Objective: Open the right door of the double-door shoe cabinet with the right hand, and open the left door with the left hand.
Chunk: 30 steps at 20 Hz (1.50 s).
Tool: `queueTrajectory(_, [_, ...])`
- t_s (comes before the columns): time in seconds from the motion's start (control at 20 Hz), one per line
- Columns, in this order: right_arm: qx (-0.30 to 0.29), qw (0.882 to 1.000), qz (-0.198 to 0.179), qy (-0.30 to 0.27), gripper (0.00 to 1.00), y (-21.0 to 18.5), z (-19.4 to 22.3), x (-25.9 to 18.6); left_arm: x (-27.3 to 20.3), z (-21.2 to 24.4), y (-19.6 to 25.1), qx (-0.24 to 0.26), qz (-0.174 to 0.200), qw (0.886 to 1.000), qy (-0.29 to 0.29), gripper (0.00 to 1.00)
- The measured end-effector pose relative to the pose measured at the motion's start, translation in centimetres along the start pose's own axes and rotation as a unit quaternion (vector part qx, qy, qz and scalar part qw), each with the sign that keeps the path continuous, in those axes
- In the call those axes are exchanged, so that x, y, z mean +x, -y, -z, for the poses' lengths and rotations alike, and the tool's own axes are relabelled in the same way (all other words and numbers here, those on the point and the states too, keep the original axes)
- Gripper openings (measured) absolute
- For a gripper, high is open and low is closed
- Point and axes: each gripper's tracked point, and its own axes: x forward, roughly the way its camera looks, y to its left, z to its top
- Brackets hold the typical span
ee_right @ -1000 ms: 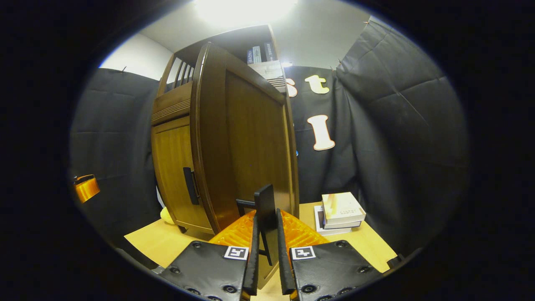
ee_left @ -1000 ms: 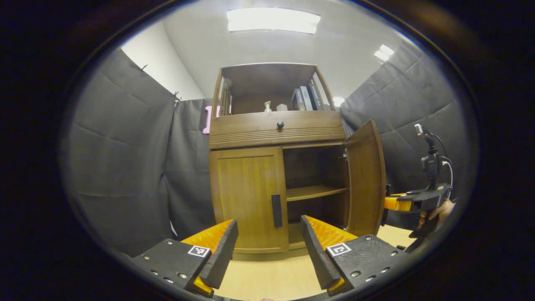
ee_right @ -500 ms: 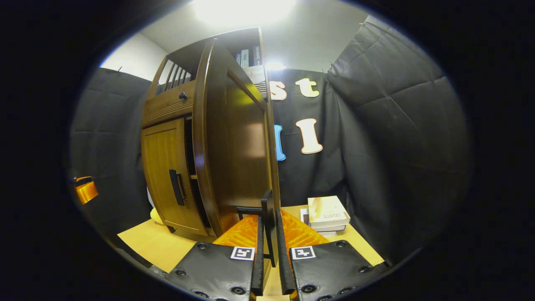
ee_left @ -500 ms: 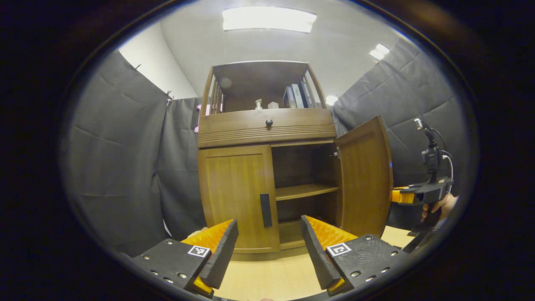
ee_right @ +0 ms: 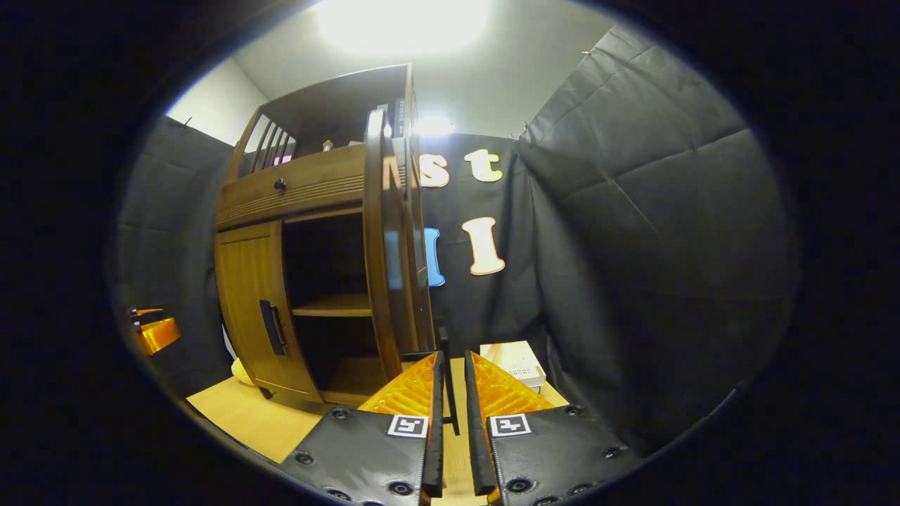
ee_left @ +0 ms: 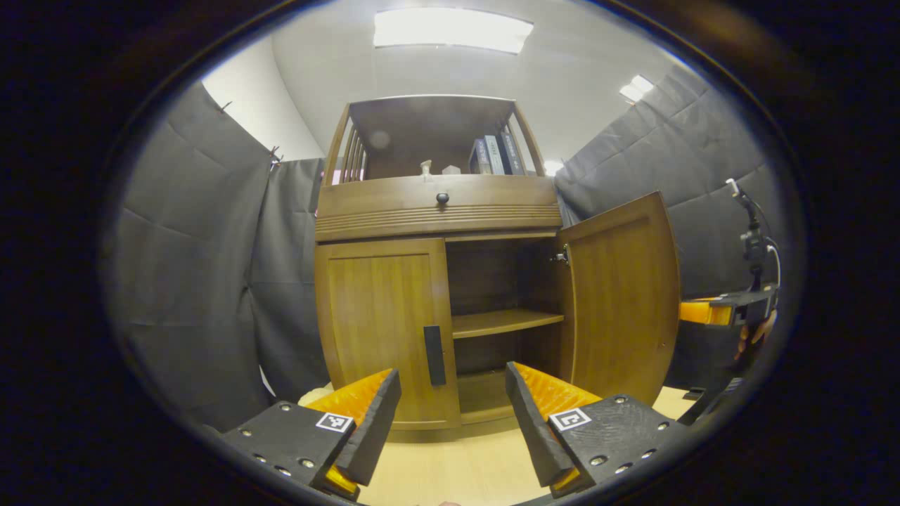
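The shoe cabinet (ee_left: 436,281) stands on the worktop (ee_left: 457,471) against the booth's back wall. Its left door (ee_left: 383,330) is closed, and its right door (ee_left: 619,295) is swung out to the right, baring an inner shelf (ee_left: 503,322). Books (ee_left: 492,156) stand in the open top compartment (at its right side), above a drawer (ee_left: 436,200). A stack of books (ee_right: 513,360) lies on the worktop right of the cabinet.

book spines (ee_left: 492,156) — lettering unreadable
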Motion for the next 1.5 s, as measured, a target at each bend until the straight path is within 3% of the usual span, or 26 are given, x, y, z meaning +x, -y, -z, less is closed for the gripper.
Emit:
queueTrajectory(0.05, [-0.005, 1.0, 0.004, 0.006, 0.08, 0.1, -0.6, -0.6, 0.6, 0.0, -0.1, 0.0, 0.001, 1.0, 0.002, 0.86])
queueTrajectory(0.1, [-0.008, 1.0, 0.004, 0.011, 0.08, 0.0, -1.1, -1.3, 1.2, 0.0, -0.2, 0.0, 0.0, 1.0, 0.003, 0.86])
queueTrajectory(0.15, [-0.012, 1.0, 0.001, 0.014, 0.27, -0.5, -1.5, -2.0, 1.8, 0.2, -0.4, -0.002, 0.001, 1.0, 0.003, 0.86])
queueTrajectory(0.2, [-0.018, 1.0, -0.001, 0.019, 0.31, -0.8, -1.9, -2.6, 2.5, 0.4, -0.5, -0.004, 0.001, 1.0, 0.002, 0.86])
queueTrajectory(0.45, [-0.036, 0.999, 0.0, 0.031, 0.96, -1.7, -2.9, -5.9, 6.4, 2.1, -1.4, -0.003, -0.003, 1.0, -0.007, 0.87])
queueTrajectory(1.1, [-0.023, 0.998, 0.062, 0.01, 0.99, 0.6, -1.7, -10.7, 17.3, 5.4, -4.1, -0.018, -0.01, 0.999, -0.031, 0.84])
queueTrajectory(1.15, [-0.026, 0.997, 0.066, 0.009, 0.99, 0.7, -1.7, -11.0, 18.3, 6.0, -4.1, -0.018, -0.013, 0.999, -0.038, 0.87])
queueTrajectory(1.5, [-0.024, 0.996, 0.084, -0.002, 0.96, 1.3, -0.9, -11.6, 23.8, 8.5, -4.8, -0.016, -0.019, 0.998, -0.063, 0.87])
